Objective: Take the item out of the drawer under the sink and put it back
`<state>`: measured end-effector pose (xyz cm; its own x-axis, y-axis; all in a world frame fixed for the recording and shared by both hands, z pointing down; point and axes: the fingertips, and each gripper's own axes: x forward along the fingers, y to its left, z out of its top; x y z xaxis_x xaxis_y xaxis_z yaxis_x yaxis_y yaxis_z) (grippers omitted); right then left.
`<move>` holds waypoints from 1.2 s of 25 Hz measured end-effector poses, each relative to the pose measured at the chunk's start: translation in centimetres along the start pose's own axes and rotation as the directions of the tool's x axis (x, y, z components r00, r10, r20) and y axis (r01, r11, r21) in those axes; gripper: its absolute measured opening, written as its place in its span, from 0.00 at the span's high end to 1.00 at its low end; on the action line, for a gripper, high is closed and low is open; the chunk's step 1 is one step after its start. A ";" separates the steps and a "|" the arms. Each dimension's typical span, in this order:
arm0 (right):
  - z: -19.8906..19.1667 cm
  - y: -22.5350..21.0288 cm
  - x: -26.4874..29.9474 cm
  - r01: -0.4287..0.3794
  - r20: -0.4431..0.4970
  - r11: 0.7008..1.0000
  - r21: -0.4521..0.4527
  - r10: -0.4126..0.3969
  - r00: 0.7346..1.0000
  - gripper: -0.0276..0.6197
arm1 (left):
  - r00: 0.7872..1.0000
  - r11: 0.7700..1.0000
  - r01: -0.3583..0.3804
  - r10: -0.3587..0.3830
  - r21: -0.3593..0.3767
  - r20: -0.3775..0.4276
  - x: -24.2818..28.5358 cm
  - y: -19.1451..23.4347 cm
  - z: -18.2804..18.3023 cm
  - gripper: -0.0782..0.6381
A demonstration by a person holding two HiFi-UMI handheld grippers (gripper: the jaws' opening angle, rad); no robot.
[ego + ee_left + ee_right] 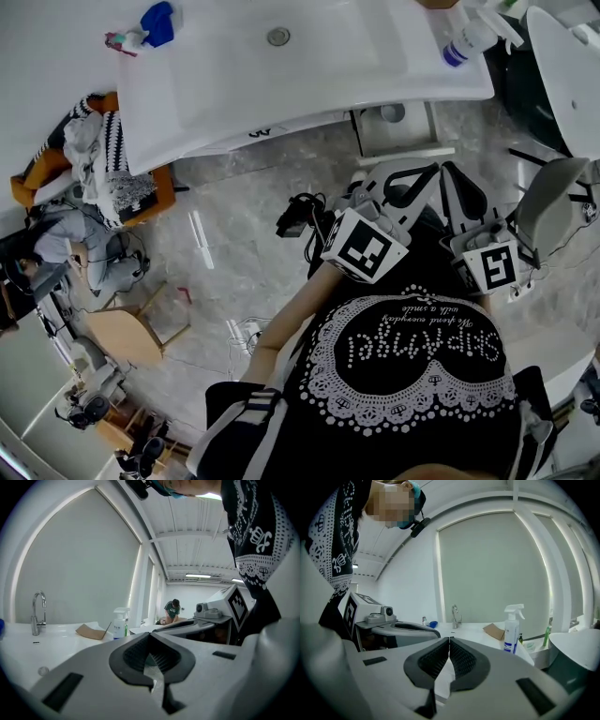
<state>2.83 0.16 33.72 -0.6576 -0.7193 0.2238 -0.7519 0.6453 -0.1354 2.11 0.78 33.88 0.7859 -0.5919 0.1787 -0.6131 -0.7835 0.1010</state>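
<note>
Both claws are pressed together with nothing between the pads: the left gripper [150,637] and the right gripper [449,641] hang side by side close to our body, pointing towards the sink counter [234,103] on the far side.

Under the counter's near edge, to the right, the drawer [427,131] seems to stand pulled out. A small round item [394,112] shows inside it (too small in the head view to name).

An item lying in an open drawer with both claws empty fits two stages: it may be waiting to be lifted out, or it may already be back in place. We cannot tell which.

Either way, we judge that work at the drawer wants a low, square approach from the near side, because the counter overhangs it. We would also stay clear of the spray bottle [466,39] on the right corner.
</note>
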 end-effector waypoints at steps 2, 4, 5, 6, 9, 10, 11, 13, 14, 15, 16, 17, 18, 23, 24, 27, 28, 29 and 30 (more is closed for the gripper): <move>-0.1 0.2 0.2 -0.007 -0.004 1.000 0.005 0.007 1.000 0.93 | 1.000 1.000 -0.005 0.005 -0.002 0.003 -0.2 0.2 0.0 0.88; -0.1 0.2 0.4 -0.005 -0.007 1.000 0.002 0.005 1.000 0.93 | 1.000 1.000 -0.009 0.009 0.001 0.007 -0.3 0.4 0.0 0.88; -0.1 0.3 0.5 -0.003 -0.009 1.000 -0.002 0.003 1.000 0.93 | 1.000 1.000 -0.010 0.010 0.001 0.009 -0.4 0.5 0.0 0.88; -0.1 0.4 0.6 -0.002 -0.011 1.000 -0.006 0.002 1.000 0.93 | 1.000 1.000 -0.008 0.008 0.001 0.009 -0.5 0.5 0.0 0.88; -0.1 0.6 0.7 0.002 -0.020 1.000 -0.015 -0.003 1.000 0.93 | 1.000 1.000 -0.004 0.004 0.000 0.012 -0.6 0.6 0.1 0.88; -0.1 0.6 0.7 0.006 -0.021 1.000 -0.014 -0.006 1.000 0.93 | 1.000 1.000 -0.003 0.003 -0.001 0.013 -0.7 0.6 0.0 0.88; -0.1 0.6 0.8 0.010 -0.022 1.000 -0.013 -0.010 1.000 0.93 | 1.000 1.000 0.000 0.000 -0.001 0.012 -0.7 0.6 0.0 0.88; -0.2 0.6 0.8 0.014 -0.024 1.000 -0.014 -0.014 1.000 0.93 | 1.000 1.000 0.005 -0.005 -0.002 0.009 -0.8 0.6 -0.1 0.88; -0.3 0.5 0.8 0.013 -0.026 1.000 -0.022 -0.013 1.000 0.93 | 1.000 1.000 0.006 -0.006 -0.003 0.008 -0.8 0.7 -0.1 0.88; -0.5 0.4 0.8 0.009 -0.028 0.999 -0.033 -0.010 1.000 0.93 | 1.000 1.000 0.006 -0.006 -0.002 0.008 -0.8 0.7 -0.1 0.88; -0.6 0.4 0.8 0.006 -0.030 0.999 -0.042 -0.007 1.000 0.93 | 1.000 1.000 0.005 -0.005 -0.002 0.008 -0.9 0.8 -0.1 0.88; -0.6 0.4 0.8 0.003 -0.031 0.999 -0.047 -0.004 1.000 0.93 | 1.000 1.000 0.002 -0.002 -0.002 0.008 -1.0 0.8 -0.1 0.88; -0.6 0.5 0.8 0.001 -0.030 0.999 -0.047 -0.002 1.000 0.93 | 1.000 1.000 -0.003 0.003 -0.004 0.009 -1.1 0.8 -0.1 0.88; -0.4 1.1 1.1 -0.017 -0.035 0.999 -0.037 0.016 0.999 0.93 | 0.999 0.999 -0.037 0.037 -0.012 0.020 -1.6 1.1 -0.1 0.88; -0.5 1.3 1.1 -0.022 -0.039 0.999 -0.040 0.020 0.999 0.93 | 0.999 0.999 -0.042 0.042 -0.014 0.023 -1.8 1.1 -0.1 0.88; -0.6 1.8 1.1 -0.035 -0.040 0.998 -0.060 0.033 0.999 0.93 | 0.998 0.998 -0.058 0.059 -0.016 0.035 -2.4 1.3 0.0 0.88; -0.4 1.9 1.1 -0.038 -0.033 0.997 -0.068 0.036 0.999 0.93 | 0.997 0.998 -0.061 0.062 -0.015 0.036 -2.6 1.3 0.0 0.88; -0.3 2.1 1.1 -0.037 -0.027 0.997 -0.064 0.035 0.999 0.93 | 0.997 0.998 -0.065 0.065 -0.016 0.038 -2.7 1.3 0.1 0.88; -0.2 2.2 1.1 -0.033 -0.029 0.998 -0.051 0.031 0.999 0.93 | 0.997 0.998 -0.067 0.067 -0.018 0.038 -2.8 1.3 0.1 0.88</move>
<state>0.47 0.78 33.85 -0.6793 -0.6909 0.2473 -0.7264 0.6810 -0.0928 -0.83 1.40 33.40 0.7453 -0.6502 0.1474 -0.6656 -0.7386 0.1069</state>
